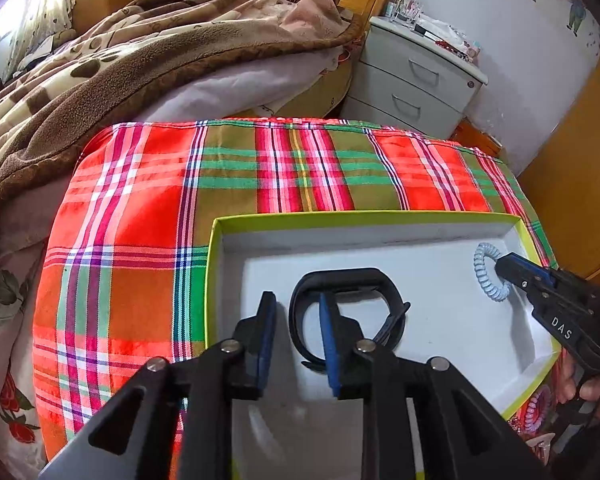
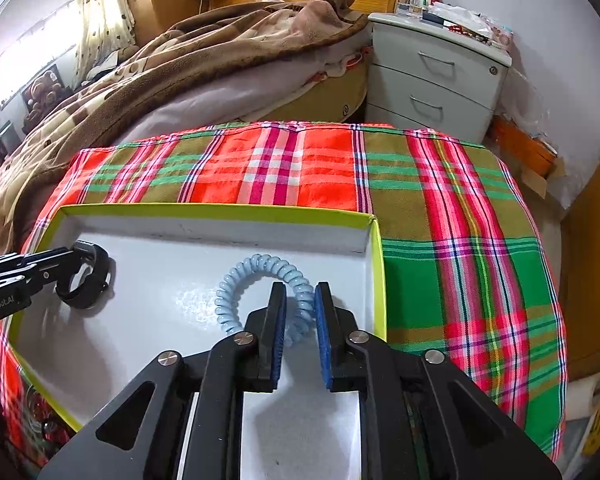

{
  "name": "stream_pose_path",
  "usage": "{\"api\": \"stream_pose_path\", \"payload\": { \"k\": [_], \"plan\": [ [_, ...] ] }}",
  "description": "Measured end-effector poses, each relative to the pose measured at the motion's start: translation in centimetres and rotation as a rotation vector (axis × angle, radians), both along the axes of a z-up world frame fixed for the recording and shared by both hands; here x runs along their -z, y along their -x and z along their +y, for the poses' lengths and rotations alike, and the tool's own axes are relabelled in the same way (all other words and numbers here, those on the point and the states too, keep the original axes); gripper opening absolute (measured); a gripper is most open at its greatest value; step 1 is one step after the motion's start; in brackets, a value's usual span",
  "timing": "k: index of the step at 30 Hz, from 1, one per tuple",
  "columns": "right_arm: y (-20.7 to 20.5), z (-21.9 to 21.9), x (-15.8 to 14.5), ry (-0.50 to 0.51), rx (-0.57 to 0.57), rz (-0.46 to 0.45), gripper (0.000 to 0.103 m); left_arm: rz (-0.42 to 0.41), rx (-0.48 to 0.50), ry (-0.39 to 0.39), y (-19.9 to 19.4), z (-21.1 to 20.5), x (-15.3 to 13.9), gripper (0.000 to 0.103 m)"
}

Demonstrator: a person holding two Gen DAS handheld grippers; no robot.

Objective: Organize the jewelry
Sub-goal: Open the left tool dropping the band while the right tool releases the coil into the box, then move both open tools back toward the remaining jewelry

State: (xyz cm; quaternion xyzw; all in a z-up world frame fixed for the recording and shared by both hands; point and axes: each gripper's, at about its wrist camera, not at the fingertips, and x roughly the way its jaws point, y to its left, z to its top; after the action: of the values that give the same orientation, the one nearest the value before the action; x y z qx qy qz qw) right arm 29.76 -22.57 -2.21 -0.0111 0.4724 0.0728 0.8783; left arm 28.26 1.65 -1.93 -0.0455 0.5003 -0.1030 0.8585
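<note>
Two pieces already lie in the white, lime-rimmed cardboard tray (image 2: 374, 224) at lower centre: a black wristband (image 1: 342, 312) and a pale blue spiral coil bracelet (image 2: 260, 292). Both seem at the release step. The left gripper (image 1: 298, 320) and right gripper (image 2: 300, 308) point steeply down, jaws parted astride each piece without pinching, so next they must lift clear.

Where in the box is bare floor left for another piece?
Bare: the box floor between the black band and blue coil, and along the far wall. Crowded: left side with the left tongs straddling the band; right wall, the right tongs around the coil.
</note>
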Motion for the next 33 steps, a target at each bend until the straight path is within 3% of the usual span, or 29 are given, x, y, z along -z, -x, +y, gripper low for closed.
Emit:
{"api": "stream_pose_path", "payload": {
  "k": [6,13,14,16,23,33],
  "plan": [
    [0.8,-0.2,-0.8,-0.020,0.001,-0.021,0.021,-0.011,0.001,0.014,0.7,0.3,-0.8,0.038],
    [3.3,-0.7,-2.9,-0.058,-0.006,-0.071,0.023,-0.050,0.004,0.023,3.1,0.8,-2.6,0.041],
    [4.0,-0.8,-3.2,-0.065,-0.012,-0.078,0.026,-0.053,0.005,0.035,3.7,1.0,-2.8,0.041],
    [5.1,-0.8,-3.7,-0.079,-0.028,-0.090,0.041,-0.063,0.002,0.034,4.6,1.3,-3.3,0.043],
    [10.4,-1.1,-4.8,-0.121,-0.070,-0.130,0.042,-0.091,0.000,0.085,8.7,2.6,-4.0,0.045],
    [15.9,-1.7,-3.5,-0.153,-0.141,-0.132,0.042,-0.024,-0.037,0.151,14.2,5.1,-1.8,0.048]
  ]
}}
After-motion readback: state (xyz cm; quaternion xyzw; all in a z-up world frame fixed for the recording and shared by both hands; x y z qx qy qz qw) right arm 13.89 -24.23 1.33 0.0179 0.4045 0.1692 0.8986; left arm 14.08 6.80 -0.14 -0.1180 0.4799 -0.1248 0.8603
